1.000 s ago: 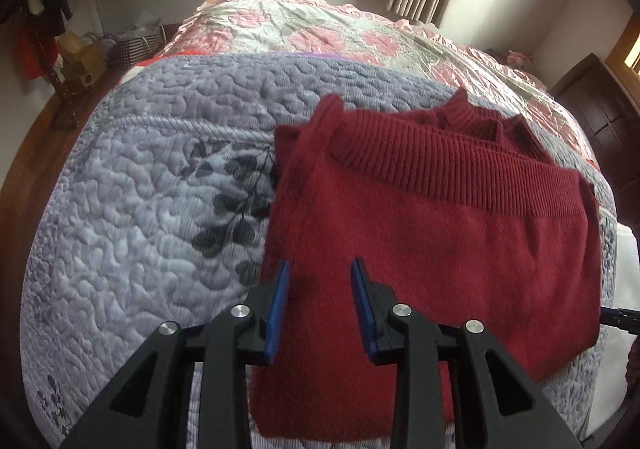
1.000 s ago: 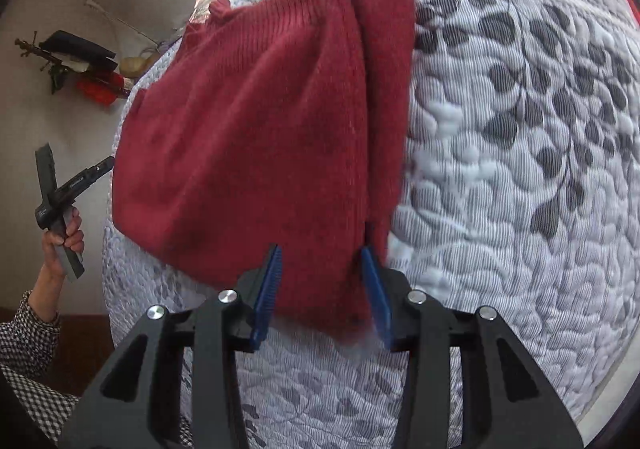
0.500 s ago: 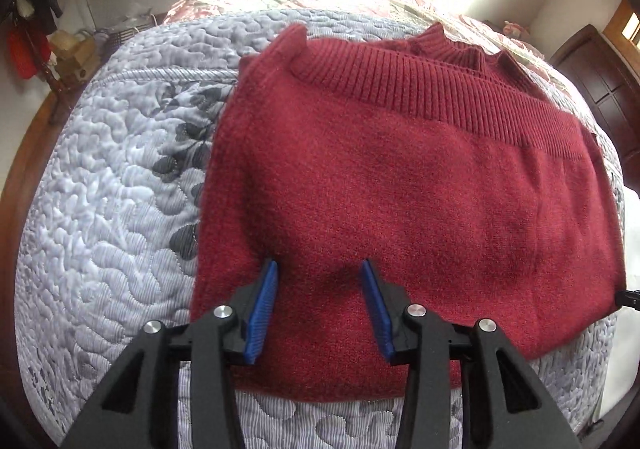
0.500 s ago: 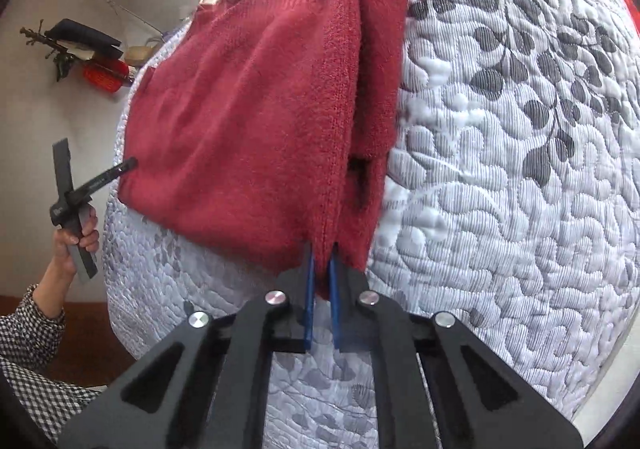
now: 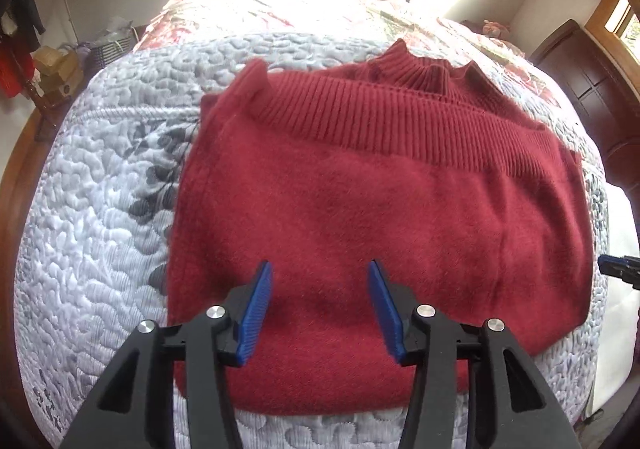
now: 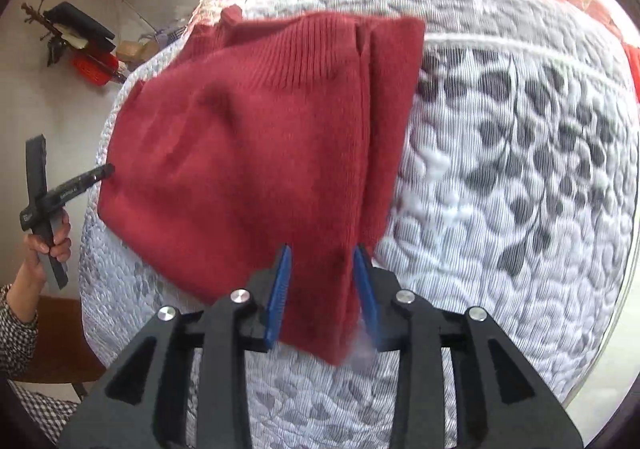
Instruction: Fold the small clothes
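Bumpy gray quilt [image 5: 92, 217] covered the bed, with a folded red sweater [image 5: 360, 209] lying on it.
Up close, the left gripper [image 5: 320, 309] hung wide apart over the fuzzy near edge. The right gripper [image 6: 322, 289] was apart around one corner. Farther off, the ribbed band and collar lay near a flowery blanket [image 5: 280, 17].

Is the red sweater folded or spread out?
Folded: the red sweater lies compact on the quilt, ribbed hem over the collar, layered edges visible from the right wrist.
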Motion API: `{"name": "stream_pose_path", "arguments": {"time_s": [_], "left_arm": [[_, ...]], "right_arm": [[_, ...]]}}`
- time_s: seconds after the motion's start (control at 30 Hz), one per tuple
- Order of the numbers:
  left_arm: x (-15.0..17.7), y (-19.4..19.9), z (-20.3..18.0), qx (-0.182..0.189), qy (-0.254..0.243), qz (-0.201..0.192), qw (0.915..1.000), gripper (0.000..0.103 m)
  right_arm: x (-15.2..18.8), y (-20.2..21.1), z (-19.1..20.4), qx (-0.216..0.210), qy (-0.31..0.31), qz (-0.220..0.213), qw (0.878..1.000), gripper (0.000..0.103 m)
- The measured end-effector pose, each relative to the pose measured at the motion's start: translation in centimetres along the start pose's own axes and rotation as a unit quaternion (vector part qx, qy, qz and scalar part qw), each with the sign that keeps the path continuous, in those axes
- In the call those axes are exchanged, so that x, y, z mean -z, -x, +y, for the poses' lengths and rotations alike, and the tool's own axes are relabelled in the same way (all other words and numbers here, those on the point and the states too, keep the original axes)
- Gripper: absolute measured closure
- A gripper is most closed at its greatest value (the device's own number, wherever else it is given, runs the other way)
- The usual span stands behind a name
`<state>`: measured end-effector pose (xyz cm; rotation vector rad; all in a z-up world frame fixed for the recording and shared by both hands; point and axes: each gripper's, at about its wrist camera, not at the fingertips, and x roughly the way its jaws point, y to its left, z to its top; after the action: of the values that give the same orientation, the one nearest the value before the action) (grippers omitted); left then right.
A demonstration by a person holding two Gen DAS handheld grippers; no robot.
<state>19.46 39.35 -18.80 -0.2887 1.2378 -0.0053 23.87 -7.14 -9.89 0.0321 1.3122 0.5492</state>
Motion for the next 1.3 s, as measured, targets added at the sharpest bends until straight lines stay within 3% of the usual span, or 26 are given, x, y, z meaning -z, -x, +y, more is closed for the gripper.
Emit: {"name": "stream_pose_path", "arguments": {"time_s": [0.2,0.4,0.47,0.5,0.77,0.9,1.07,1.2,1.3], "left_arm": [[-3.4,-2.7,-2.8,-0.007,-0.005,0.003,1.0000,0.052],[-5.6,-5.2,-3.6,-0.009,0.002,0.012,0.9999,0.052],[-5.9,-5.7,-3.5,-0.010,0.004,0.014,0.9998,0.052],[-5.9,-5.9,-3.4,-0.011,0.004,0.015,0.9998,0.052],[-5.9,-6.2,-3.2,-0.019,-0.005,0.003,0.9998,0.049],[-5.6,-6.2,-3.5,-0.019,-0.009,-0.003,0.9998,0.048],[-5.4,-6.4,-3.7,-0.025,-0.019,-0.007,0.9995,0.046],[-5.3,-6.1,-3.8,-0.023,-0.014,-0.006,0.9996,0.046],[-5.3,-5.8,-3.7,-0.022,-0.011,-0.004,0.9997,0.046]], "right_arm": [[-7.2,-1.8,-1.6,0.015,-0.041,-0.029,0.999,0.070],[-10.5,-4.5,-3.4,0.002,-0.066,-0.014,0.998,0.070],[-11.2,-4.8,-3.6,-0.004,-0.064,-0.014,0.998,0.084],[-11.2,-4.9,-3.2,-0.012,-0.060,-0.014,0.998,0.094],[-11.0,-1.6,-3.6,-0.029,-0.068,-0.062,0.995,0.096],[-10.6,-2.5,-4.6,-0.011,-0.068,-0.052,0.996,0.096],[-10.4,-5.3,-4.7,0.001,-0.088,-0.040,0.995,0.096],[-9.9,-4.2,-3.9,-0.003,-0.086,-0.046,0.995,0.085],[-8.3,-2.9,-3.0,0.006,-0.069,-0.046,0.997,0.083]]}}
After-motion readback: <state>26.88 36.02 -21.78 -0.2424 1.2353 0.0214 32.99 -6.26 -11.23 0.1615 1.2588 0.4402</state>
